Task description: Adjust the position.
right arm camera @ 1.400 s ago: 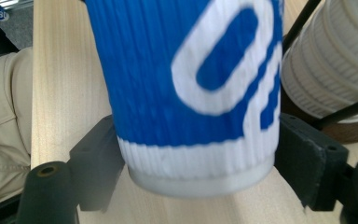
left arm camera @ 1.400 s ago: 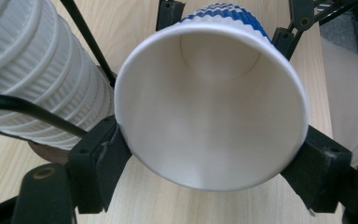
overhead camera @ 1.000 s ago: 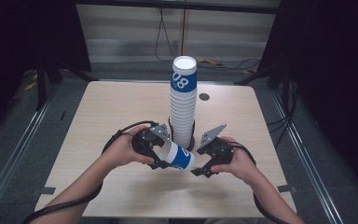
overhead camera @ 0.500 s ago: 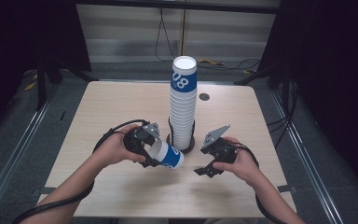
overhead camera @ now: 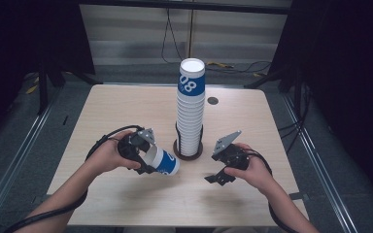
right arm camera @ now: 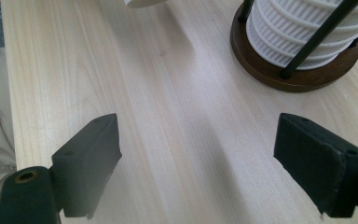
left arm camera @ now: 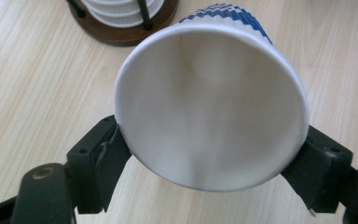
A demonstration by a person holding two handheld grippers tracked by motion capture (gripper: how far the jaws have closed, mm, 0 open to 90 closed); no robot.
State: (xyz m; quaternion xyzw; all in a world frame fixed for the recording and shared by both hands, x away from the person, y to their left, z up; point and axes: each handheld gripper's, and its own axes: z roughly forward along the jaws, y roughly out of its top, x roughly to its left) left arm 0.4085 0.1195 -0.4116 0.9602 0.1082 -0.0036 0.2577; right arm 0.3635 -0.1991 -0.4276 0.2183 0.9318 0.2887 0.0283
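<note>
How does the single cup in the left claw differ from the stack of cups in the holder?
The cup lies tilted on its side, clamped at the rim by the left claw; the stack stands upright in its wooden-based holder. The cup shows its open mouth towards the claw; the stack's top cup sits base up. Both carry a blue band on ribbed white walls.

two bare forearms, no sleeves in the high view, each hand wrapped round a black handheld gripper. the left gripper [overhead camera: 148,158] and right gripper [overhead camera: 218,175] each carry a grey three-cornered plate on top and trail a black cable that loops back behind the claw. each claw ends in two blocky matt-black jaws with small screw holes; a brass-ringed hole sits below the left-hand jaw. beige trouser fabric shows beside the right claw.
</note>
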